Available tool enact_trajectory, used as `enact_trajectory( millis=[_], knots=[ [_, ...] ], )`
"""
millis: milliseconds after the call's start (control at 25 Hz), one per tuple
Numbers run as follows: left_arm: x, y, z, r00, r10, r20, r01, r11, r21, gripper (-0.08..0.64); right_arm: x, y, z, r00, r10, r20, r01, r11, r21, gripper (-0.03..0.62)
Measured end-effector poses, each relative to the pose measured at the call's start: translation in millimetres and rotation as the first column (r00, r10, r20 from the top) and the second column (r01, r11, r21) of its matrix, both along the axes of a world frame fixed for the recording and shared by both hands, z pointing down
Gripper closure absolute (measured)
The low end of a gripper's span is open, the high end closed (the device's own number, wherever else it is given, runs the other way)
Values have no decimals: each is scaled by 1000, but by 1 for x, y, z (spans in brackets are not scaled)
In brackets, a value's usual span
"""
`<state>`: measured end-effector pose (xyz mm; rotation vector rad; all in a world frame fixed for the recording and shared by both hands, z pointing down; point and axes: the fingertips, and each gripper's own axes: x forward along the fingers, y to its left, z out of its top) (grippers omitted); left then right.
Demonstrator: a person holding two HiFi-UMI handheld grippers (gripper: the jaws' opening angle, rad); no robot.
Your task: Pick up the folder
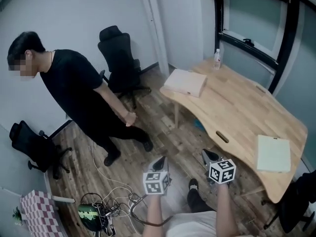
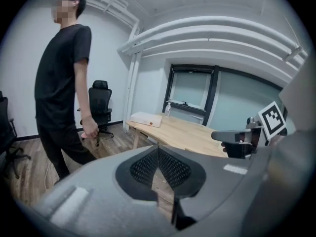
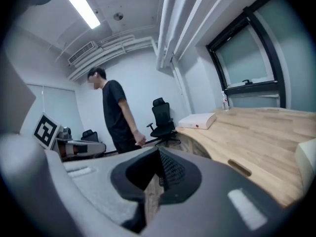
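**Both grippers shut and empty, short of the desk**

In the head view the left gripper [image 1: 161, 161] and the right gripper [image 1: 208, 155] sit side by side at the lower centre of the frame, over the wooden floor [image 1: 163, 137]. Each gripper's marker cube faces up. Each gripper's own view shows its jaws pressed together with nothing between them.

The folder [image 1: 273, 153], a pale flat rectangle, lies on the wooden desk [image 1: 237, 107] at the right of the frame. It is close to the desk's near edge and well apart from both grippers. At the desk's far end, in the upper centre, lies a white box [image 1: 185, 82], with a small bottle [image 1: 216, 59] beyond it.

A person in black [image 1: 74, 90] stands at the left of the frame, with a black office chair [image 1: 120, 58] just behind. Cables [image 1: 111, 201] lie tangled on the floor at the lower left.
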<state>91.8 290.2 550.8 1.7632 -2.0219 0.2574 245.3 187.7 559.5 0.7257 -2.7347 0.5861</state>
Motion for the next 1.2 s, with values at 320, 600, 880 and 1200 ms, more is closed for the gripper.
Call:
enact_trajectory(
  millis=[320,600,880,1200],
  knots=[
    [-52,-83,2,999,-28,44,30,998,-47,551,-50,-112,-13,991,41,126,-36,999,-39,591],
    [-71,-157,6,998,-35,44,36,999,-28,551,-71,-207,-34,964,73,255,-52,995,-90,591],
    [-81,-186,22,999,-43,20,43,999,-30,551,-72,-248,-10,973,58,223,-31,992,-123,591],
    [-132,-198,37,993,-119,-20,118,991,-59,551,-84,-279,51,998,44,-43,-49,989,-138,591]
  ],
)
